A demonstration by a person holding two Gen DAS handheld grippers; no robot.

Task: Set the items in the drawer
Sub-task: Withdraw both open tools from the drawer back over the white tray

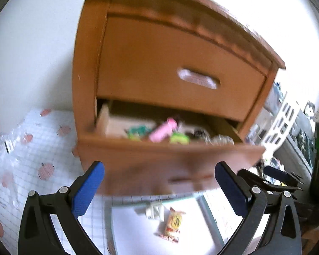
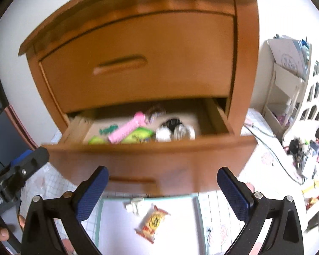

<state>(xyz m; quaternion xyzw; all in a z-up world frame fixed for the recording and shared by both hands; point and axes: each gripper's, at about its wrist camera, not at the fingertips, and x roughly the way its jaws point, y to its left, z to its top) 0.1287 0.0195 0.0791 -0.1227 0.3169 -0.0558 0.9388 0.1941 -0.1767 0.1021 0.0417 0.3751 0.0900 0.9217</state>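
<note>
A gridded mat with red apple prints (image 1: 32, 148) is covering the floor around a wooden cabinet (image 1: 159, 53), whose lower drawer (image 2: 151, 155) is standing pulled out, already holding a pink comb (image 2: 127, 128) and other bits. Both grippers are hanging wide apart and empty: left gripper (image 1: 159, 188), right gripper (image 2: 162, 191). A snack packet (image 2: 152, 223) is lying on a white tray (image 2: 121, 233) below the drawer front, its long axis slanting, just beneath both grippers and about midway; neither is looking clearly nearer.
</note>
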